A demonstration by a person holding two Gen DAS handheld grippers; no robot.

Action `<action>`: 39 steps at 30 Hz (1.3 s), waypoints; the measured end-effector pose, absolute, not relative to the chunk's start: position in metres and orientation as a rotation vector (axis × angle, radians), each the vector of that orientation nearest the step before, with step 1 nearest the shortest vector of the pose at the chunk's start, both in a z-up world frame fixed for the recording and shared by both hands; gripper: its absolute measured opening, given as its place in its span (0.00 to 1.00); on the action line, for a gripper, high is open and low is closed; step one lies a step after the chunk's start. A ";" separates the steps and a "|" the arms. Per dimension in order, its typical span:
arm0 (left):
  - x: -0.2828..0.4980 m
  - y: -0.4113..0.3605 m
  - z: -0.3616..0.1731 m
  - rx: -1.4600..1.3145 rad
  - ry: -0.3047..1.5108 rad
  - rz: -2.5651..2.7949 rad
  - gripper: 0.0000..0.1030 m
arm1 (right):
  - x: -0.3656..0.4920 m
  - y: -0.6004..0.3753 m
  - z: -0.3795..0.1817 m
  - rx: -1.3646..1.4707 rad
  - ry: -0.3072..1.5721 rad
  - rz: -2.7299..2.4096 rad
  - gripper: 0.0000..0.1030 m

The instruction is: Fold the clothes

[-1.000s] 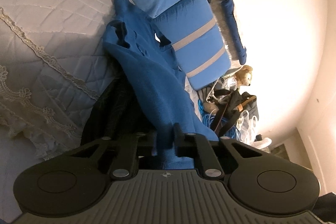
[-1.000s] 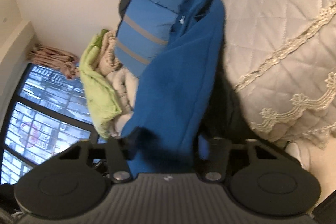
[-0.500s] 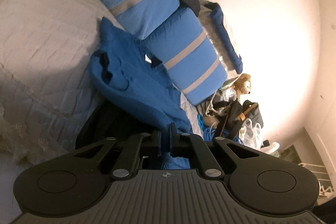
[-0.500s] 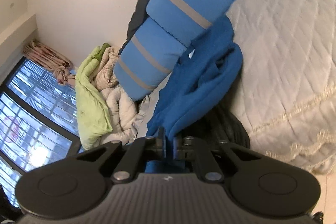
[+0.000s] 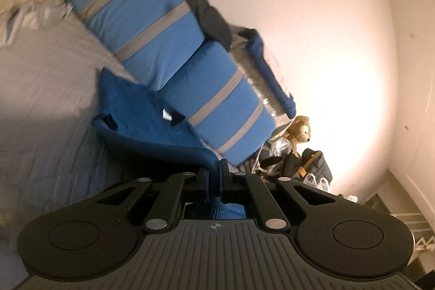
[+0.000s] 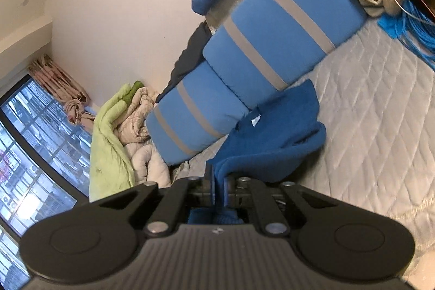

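The bed (image 6: 380, 110), under a pale quilted cover, fills the right half of the right wrist view and the left of the left wrist view, with two blue cushions (image 6: 261, 67) banded in grey running diagonally across the middle of both frames. The blue garment (image 6: 274, 137) lies at centre, its collar end and white label resting on the quilt against the cushions, its near edge lifted toward the cameras. The left hand-held gripper (image 5: 215, 173) is pressed together on one stretch of that edge at lower centre of its frame; the right hand-held gripper (image 6: 218, 184) pinches another stretch in the same way. It looks like the near edge is being carried over toward the collar. To do that well, both grips should travel level and together, keeping the cloth taut between them so that the edge lands square and the bunched fold at the right of the right wrist view smooths out. As for containers, a dark bag (image 5: 312, 162) sits at right centre of the left wrist view beside a teddy bear (image 5: 297, 127); what it holds cannot be made out.
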State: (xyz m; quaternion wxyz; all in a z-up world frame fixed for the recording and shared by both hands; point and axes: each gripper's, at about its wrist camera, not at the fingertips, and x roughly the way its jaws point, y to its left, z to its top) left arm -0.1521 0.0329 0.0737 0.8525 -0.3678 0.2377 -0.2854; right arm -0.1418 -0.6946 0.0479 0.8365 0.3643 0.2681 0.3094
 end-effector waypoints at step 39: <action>-0.145 0.034 0.113 -0.680 0.391 -0.491 0.06 | -0.133 -0.673 0.087 0.674 0.474 0.642 0.06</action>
